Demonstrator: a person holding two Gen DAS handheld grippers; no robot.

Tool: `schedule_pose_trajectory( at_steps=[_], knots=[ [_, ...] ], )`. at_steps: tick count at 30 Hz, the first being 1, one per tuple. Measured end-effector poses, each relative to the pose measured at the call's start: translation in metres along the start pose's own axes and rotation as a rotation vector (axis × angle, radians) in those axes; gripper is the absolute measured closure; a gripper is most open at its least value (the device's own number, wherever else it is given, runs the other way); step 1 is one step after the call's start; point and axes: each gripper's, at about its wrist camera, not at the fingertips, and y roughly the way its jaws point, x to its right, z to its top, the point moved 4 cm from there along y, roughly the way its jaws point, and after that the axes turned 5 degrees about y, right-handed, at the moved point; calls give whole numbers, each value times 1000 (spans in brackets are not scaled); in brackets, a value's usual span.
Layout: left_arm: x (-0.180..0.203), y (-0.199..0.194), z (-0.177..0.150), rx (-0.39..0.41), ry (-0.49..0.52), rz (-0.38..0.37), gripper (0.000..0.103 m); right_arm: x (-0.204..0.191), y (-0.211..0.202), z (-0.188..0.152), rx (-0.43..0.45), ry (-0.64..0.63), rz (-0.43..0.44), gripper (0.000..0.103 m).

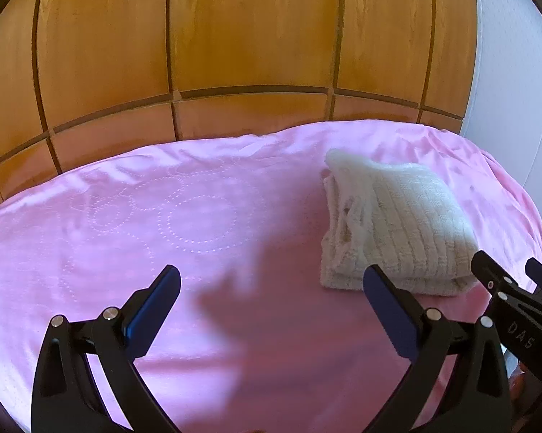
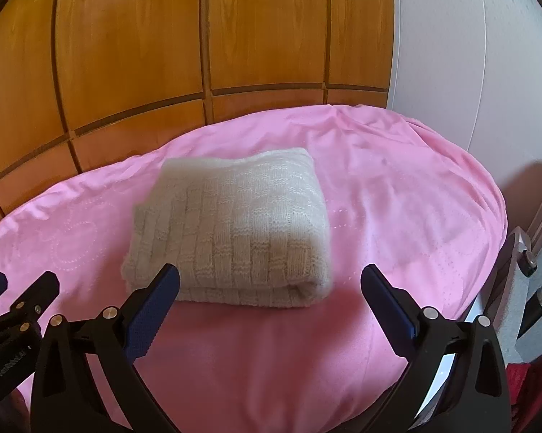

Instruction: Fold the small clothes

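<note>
Above the near part of the bed, both tools hang with their fingers spread apart and nothing between them. The left tool [image 1: 271, 296] sits over bare pink cover [image 1: 126, 223], with the folded cream knit garment [image 1: 397, 227] off to its right; the right tool [image 2: 271, 292] faces that same garment [image 2: 234, 231] almost head-on, its left finger [image 2: 151, 310] overlapping the garment's near left corner in that view, though contact cannot be judged. Each tool also shows at the edge of the other's view, so the two hang side by side and close.

The garment lies in a compact, layered rectangle with its rounded fold toward the near side and looser layers on its left, which suggests the folding is done or nearly so, and the spread fingers fit a release.

Open cover stretches wide to the left. Wooden wardrobe panels [image 1: 234, 54] bound the far edge. On the right, the bed edge and a white wall [image 2: 451, 54] come sooner, leaving less room.
</note>
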Motion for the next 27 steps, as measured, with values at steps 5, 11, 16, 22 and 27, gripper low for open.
schedule_pose_trajectory(
  at_steps=[5, 11, 16, 22, 27],
  knots=[
    [3, -2, 1, 7, 7, -8, 2, 3, 2, 0, -6, 8, 1, 3],
    [3, -3, 1, 5, 6, -8, 2, 3, 4, 1, -10, 4, 3, 3],
    [3, -6, 2, 12, 11, -7, 2, 3, 4, -1, -12, 4, 2, 3],
    [2, -7, 1, 12, 20, 1, 2, 3, 6, -1, -15, 5, 4, 3],
    [2, -8, 2, 13, 22, 2, 2, 2, 7, -5, -23, 10, 3, 3]
  ],
)
